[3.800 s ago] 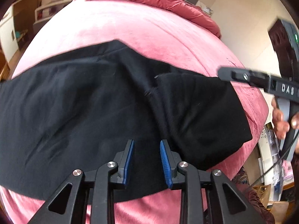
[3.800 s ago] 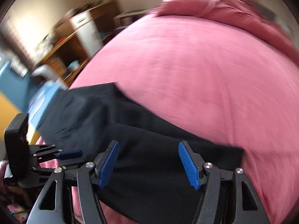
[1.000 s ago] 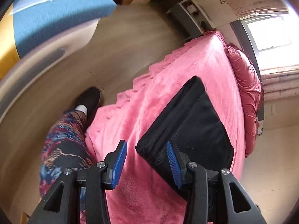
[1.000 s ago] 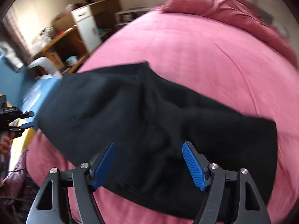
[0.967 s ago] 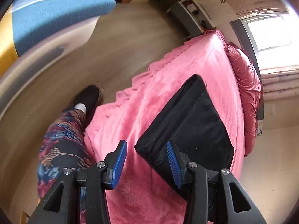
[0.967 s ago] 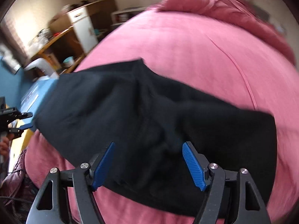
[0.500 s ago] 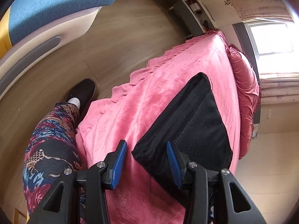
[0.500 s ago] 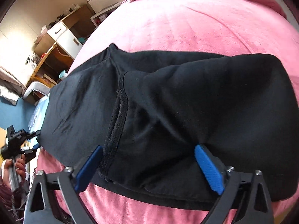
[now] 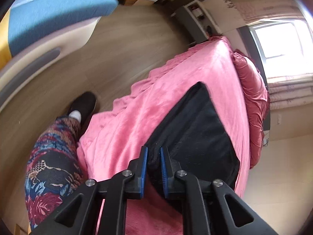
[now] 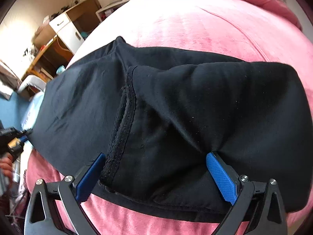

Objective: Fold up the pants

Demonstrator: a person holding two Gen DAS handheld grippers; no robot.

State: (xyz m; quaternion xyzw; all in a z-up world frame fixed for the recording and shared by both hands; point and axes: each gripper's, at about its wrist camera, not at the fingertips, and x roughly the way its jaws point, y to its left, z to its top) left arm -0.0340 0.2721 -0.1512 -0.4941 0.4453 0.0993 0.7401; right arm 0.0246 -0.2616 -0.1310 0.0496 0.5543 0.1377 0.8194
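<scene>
Black pants [image 10: 176, 98] lie folded across a pink bed [image 10: 195, 19]. In the left wrist view my left gripper [image 9: 153, 152] is at the near corner of the pants [image 9: 195, 127]. Its jaws are closing, and the blue pads pinch the thick fabric edge between them. My right gripper [image 10: 156, 156] stands wide open, low over the other end of the pants. Its blue fingertips [image 10: 211, 160] straddle a bunched layer and a hemmed edge [image 10: 121, 121]. The left gripper [image 10: 17, 137] also shows far left in the right wrist view, at the pants' end.
A person's leg in patterned trousers [image 9: 52, 156] and a dark shoe [image 9: 84, 103] stand beside the bed on a wood floor. A red quilt [image 9: 252, 98] lies rolled at the bed's head. A blue seat [image 9: 49, 15], a shelf [image 9: 195, 19] and a white cabinet [image 10: 66, 29] stand around.
My left jaws have closed from about half open onto the pants' corner. My right gripper has sunk closer to the pants and its jaws have spread wider.
</scene>
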